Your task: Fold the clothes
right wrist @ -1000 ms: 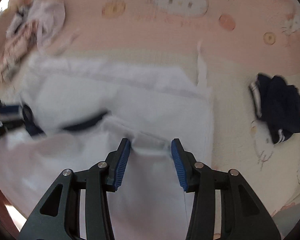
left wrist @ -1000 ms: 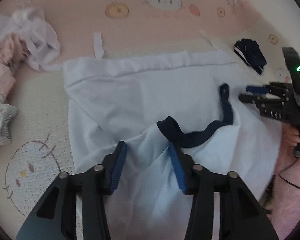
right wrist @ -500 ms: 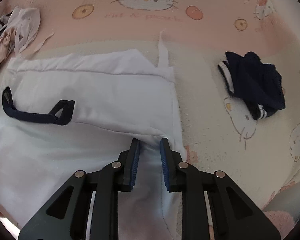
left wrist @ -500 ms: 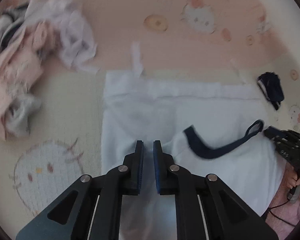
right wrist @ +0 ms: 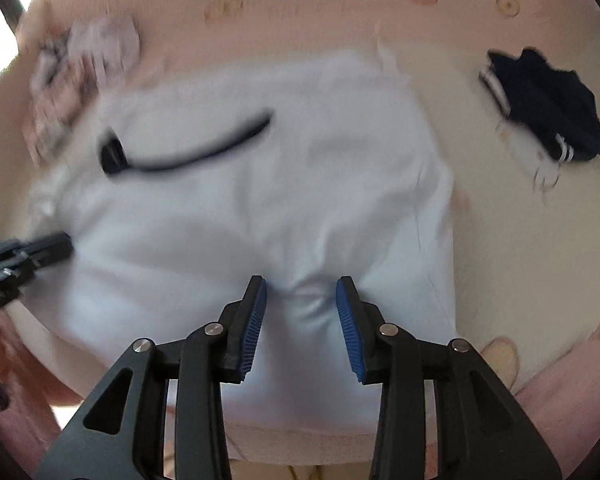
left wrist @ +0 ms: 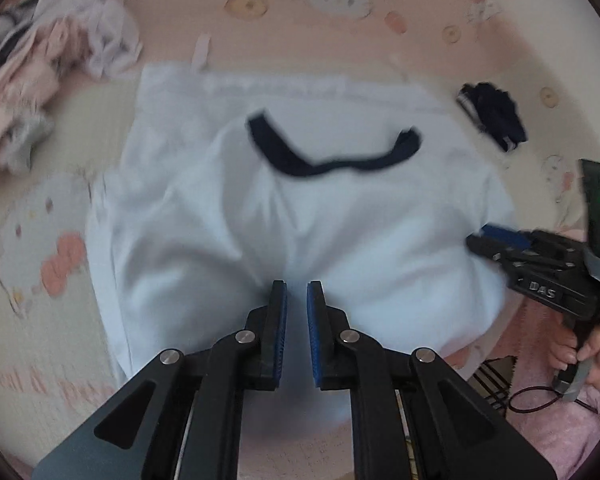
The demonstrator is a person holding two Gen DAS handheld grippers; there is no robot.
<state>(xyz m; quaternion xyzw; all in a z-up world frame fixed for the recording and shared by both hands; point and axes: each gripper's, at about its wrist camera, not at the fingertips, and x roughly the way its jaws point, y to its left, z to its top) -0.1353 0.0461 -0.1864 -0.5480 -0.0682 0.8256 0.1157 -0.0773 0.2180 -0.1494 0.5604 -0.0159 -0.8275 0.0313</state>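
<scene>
Support: pink and cream cartoon-cat play mat [left wrist: 40, 344]. Lying directly on it: white garment [left wrist: 340, 220] with navy collar, centre; crumpled pink and white clothes pile [left wrist: 40, 68], far left; dark navy garment [right wrist: 548, 112] (bunched), right, apart.

The letters "DAS" stand in pale print on the black body of the right gripper [left wrist: 496, 242] at the right edge of the left wrist view, while the pink lettering on the play mat [left wrist: 40, 384] near its bottom-left edge is too blurred to read.
</scene>
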